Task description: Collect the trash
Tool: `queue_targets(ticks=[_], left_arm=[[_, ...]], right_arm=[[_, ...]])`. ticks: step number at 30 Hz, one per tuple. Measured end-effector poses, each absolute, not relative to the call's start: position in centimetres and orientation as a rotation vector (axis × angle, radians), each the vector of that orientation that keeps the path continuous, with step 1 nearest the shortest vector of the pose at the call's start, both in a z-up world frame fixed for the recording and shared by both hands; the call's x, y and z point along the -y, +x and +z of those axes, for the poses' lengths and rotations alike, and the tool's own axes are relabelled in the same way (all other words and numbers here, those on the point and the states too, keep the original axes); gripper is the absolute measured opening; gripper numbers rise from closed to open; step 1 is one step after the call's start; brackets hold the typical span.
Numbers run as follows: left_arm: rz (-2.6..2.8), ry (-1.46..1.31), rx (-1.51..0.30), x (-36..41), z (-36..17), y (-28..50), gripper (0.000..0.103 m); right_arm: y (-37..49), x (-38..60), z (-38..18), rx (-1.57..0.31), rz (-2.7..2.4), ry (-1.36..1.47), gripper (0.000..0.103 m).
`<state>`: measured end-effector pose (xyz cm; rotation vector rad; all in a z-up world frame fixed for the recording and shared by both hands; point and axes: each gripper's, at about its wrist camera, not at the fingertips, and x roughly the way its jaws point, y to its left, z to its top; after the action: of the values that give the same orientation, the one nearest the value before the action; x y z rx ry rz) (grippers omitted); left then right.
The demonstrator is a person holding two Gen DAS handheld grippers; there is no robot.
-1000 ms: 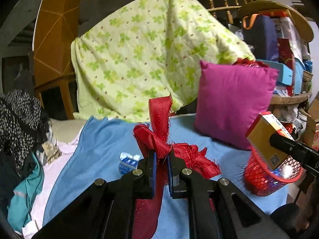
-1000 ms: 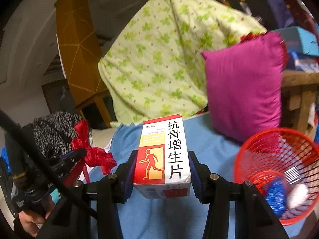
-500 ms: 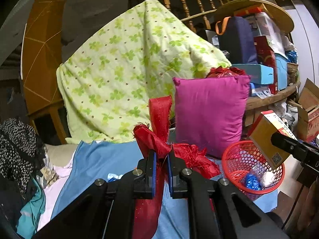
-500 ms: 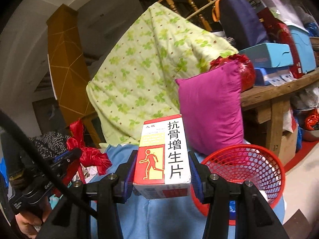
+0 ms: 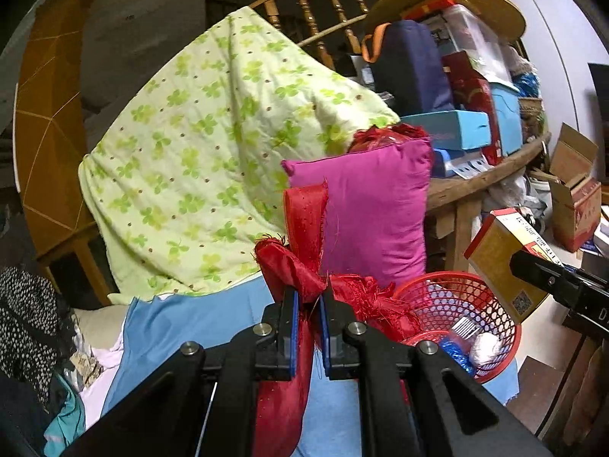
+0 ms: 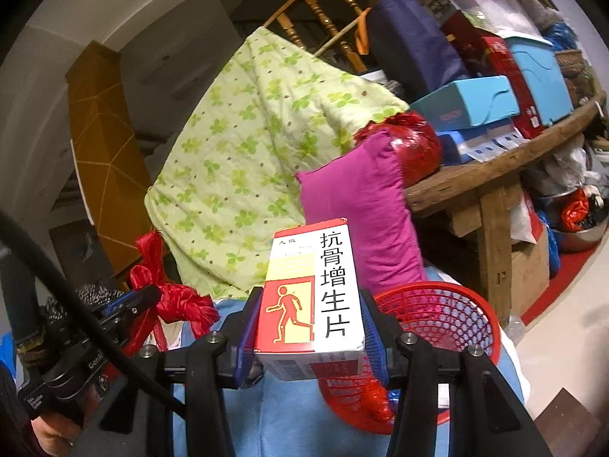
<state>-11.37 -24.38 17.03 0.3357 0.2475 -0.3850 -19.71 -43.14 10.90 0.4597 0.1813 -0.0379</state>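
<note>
The left gripper (image 5: 306, 304) is clamped on a red ribbon bow (image 5: 304, 236): its blue-padded fingers pinch the knot, one frayed loop stands up above them, crumpled loops spill to the right, and a long tail hangs down between the gripper's arms. In the right wrist view the same bow (image 6: 167, 293) shows at the far left, held up above the bed.

The right gripper (image 6: 310, 327) is closed on a medicine box (image 6: 312, 289), a red, yellow and white carton with bold black Chinese characters and a running-figure graphic. The box stands upright between the fingers, gripped on its two narrow sides. From the left wrist view the box (image 5: 498, 262) appears tilted at the right, above the near right rim of the red mesh basket (image 5: 495, 316).

The basket sits on the blue sheet (image 5: 182, 320) at the right end of the bed (just in front of the magenta pillow (image 5: 373, 213)). Inside it lie a blue shiny wrapper, a pale crumpled ball and what may be a small barcoded scrap, though it is hard to make out.

A green clover-print quilt (image 5: 205, 144) is draped behind the pillow. A cluttered wooden tabletop (image 6: 475, 175) stands to the right.
</note>
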Motion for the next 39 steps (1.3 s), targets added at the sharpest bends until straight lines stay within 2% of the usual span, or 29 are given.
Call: queue_targets(ticks=[25,39], left_arm=[[-0.473,0.427,-0.283,32.7,14.9,-11.4,0.01],[-0.598,0.324,-0.323,34.4,14.8,-8.9,0.011]], right_arm=[[-21.8,49.5,7.4,-0.173,-0.117,0.599,0.051],[-22.4,52.7,5.0,-0.189,-0.164,0.714,0.051]])
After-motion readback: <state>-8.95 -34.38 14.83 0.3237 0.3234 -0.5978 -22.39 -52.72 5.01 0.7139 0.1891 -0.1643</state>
